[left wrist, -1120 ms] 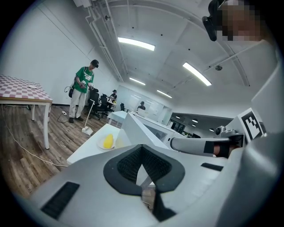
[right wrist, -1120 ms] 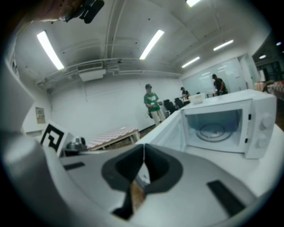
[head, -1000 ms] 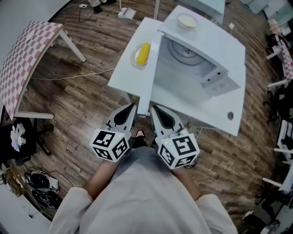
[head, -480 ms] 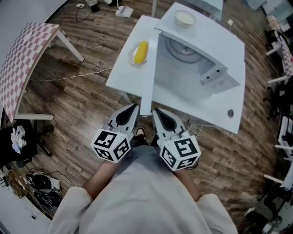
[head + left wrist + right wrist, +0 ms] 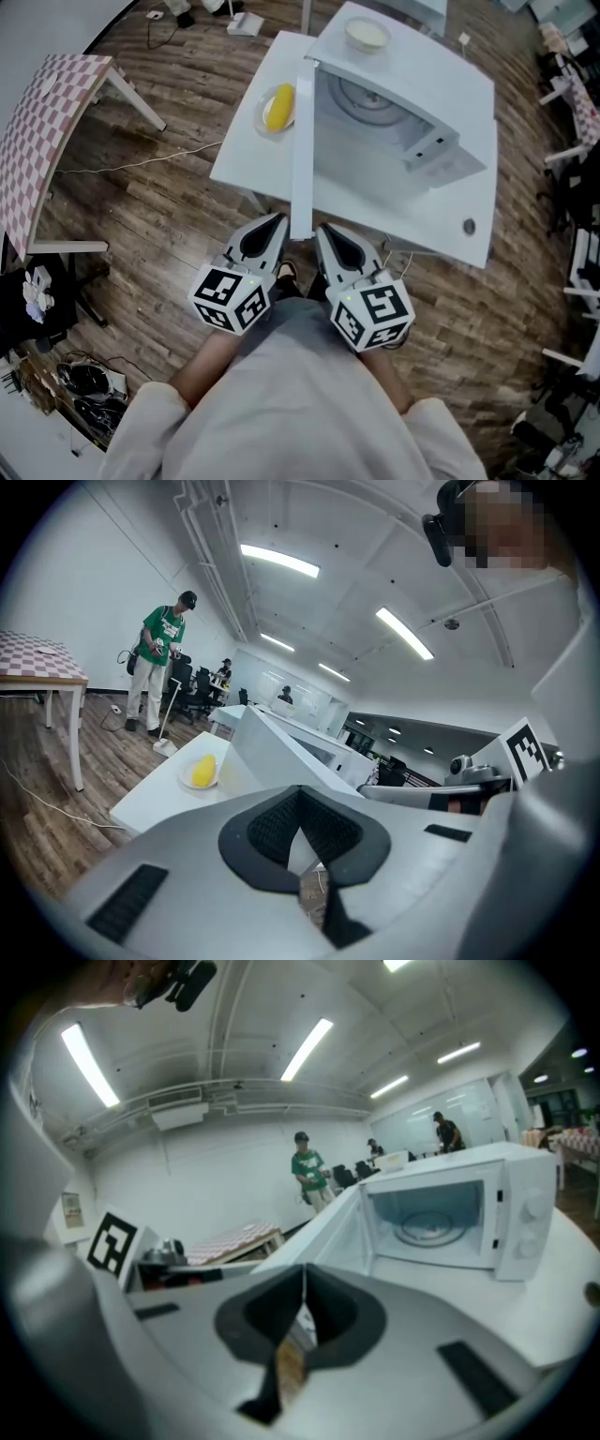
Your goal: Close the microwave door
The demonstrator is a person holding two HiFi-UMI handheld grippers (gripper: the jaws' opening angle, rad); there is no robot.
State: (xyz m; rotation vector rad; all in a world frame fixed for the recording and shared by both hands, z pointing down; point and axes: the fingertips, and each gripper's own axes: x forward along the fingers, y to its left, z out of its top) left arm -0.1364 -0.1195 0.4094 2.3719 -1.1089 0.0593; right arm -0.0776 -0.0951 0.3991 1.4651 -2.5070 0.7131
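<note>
The table [image 5: 242,155] stands straight ahead of you and carries everything that matters. The microwave [image 5: 422,70] sits on its right half with the mouth turned your way, so the cavity and its turntable [image 5: 361,98] lie open to the head view. I see nothing inside, which suits a closing move.

The door [image 5: 302,141] is swung fully out on a hinge at the cavity's left. From above you see it edge-on, a thin white strip running from the oven toward your body. Its free end reaches the near table edge and points into the gap between your two grippers.

You hold both grippers low against your waist, side by side, noses forward. I judge this a ready stance, not yet a push. The left gripper [image 5: 270,225] is just left of the door's free end, on the outer face. The right gripper [image 5: 323,232] is just right of it, on the inner side, looking into the cavity. Neither touches the door. Each has its jaws pressed together on nothing, which gives you a blunt nose fit for shoving a panel. The left one looks better placed: a push on the outer face, toward the right, should swing the door home.

The plate [image 5: 277,106] with something yellow lies left of the door. The bowl [image 5: 366,35] rests on top of the oven. Both sit outside the door's arc.
</note>
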